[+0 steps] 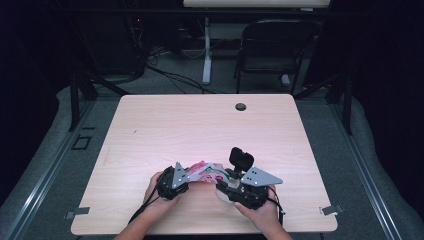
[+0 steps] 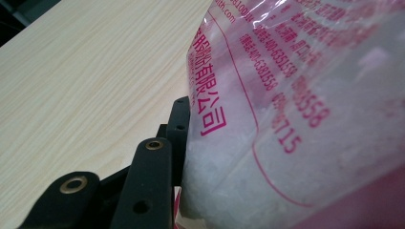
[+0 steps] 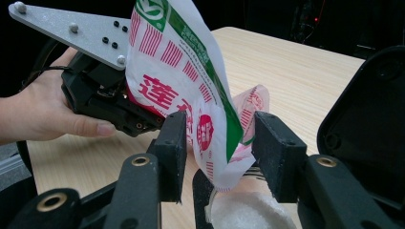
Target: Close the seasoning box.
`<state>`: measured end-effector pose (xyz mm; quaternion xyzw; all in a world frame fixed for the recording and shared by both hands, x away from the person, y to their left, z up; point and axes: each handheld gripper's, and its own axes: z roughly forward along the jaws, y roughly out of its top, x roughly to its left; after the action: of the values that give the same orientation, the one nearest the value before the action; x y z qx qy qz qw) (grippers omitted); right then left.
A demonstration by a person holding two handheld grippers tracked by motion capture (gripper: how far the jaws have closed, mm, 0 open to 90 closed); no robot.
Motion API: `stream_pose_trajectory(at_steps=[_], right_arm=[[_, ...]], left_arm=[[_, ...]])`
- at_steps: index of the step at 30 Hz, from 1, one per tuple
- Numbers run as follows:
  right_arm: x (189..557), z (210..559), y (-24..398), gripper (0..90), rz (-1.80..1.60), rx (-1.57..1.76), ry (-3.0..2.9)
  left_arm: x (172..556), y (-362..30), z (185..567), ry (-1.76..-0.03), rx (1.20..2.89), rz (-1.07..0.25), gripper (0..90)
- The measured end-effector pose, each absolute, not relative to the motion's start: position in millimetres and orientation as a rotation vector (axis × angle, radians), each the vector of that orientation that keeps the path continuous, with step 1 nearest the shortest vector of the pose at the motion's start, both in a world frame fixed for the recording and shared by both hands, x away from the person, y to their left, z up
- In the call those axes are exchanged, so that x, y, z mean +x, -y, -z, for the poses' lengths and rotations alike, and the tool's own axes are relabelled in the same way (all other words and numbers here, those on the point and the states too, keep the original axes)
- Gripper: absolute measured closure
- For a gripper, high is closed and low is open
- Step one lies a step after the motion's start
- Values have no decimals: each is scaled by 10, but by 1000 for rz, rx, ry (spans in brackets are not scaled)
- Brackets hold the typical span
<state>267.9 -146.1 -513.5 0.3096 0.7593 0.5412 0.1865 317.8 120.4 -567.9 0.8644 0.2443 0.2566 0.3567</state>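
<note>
Now the left gripper [image 1: 186,176] is clamping the bag [image 3: 191,90], hanging between the right gripper's [image 3: 219,143] parted jaws.

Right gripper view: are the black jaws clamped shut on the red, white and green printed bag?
No, the bag hangs between the right gripper's jaws with visible gaps.

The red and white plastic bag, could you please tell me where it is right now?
In the high view the bag is held up near the table's front edge, between the left hand-held gripper and the right hand-held gripper.
</note>
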Motion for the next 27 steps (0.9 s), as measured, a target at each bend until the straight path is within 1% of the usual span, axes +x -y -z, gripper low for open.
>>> stream_pose_trajectory(at_steps=[19,27], right_arm=[[2682,5129,1489,503,-1551,892,-2101],[2688,5127,1510,500,-1556,901,-2091]], left_arm=[[3219,-1250,5691,-676,2208,-608,677],[3238,-1272,5690,-698,2195,-577,677]])
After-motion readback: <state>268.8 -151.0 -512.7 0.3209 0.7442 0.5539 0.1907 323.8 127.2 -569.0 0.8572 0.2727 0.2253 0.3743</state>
